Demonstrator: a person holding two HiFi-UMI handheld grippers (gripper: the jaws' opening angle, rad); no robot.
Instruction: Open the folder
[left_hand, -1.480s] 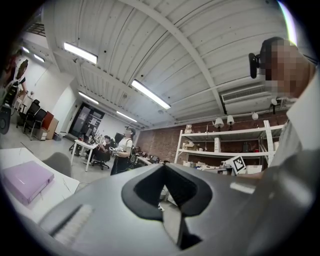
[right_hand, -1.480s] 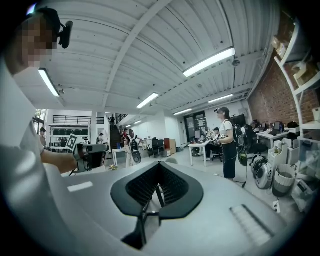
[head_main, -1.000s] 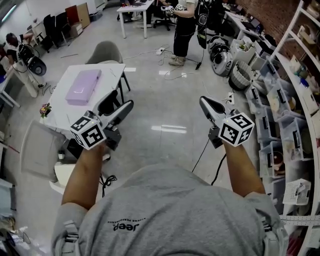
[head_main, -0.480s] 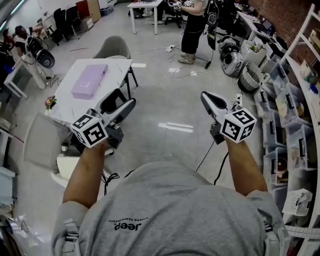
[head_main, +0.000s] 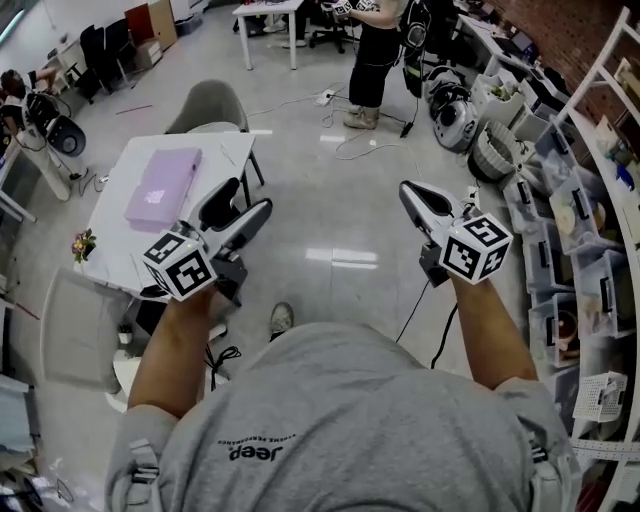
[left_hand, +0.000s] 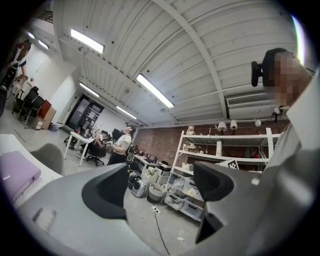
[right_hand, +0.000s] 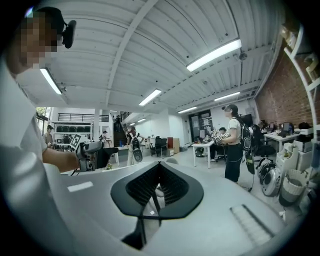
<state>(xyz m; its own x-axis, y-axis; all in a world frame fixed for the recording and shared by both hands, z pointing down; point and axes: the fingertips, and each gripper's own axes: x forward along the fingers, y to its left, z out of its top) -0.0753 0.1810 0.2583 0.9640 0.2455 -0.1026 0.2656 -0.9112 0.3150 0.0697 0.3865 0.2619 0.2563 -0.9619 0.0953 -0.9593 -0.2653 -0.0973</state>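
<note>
Now, forearms (head_main: 172, 352) extended, left hand-held gripper (head_main: 236, 206) gapes, right hand-held gripper (head_main: 412, 196) closed.

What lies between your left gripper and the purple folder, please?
Only bare white table. In the head view, the open left gripper hangs at the table's right edge, the folder lies further left, and nothing sits between them.

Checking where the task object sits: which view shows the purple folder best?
The head view: the whole folder lies flat and closed on the white table, seen from above. The left gripper view catches only one end of the folder at its left edge. The right gripper view does not show it.
</note>
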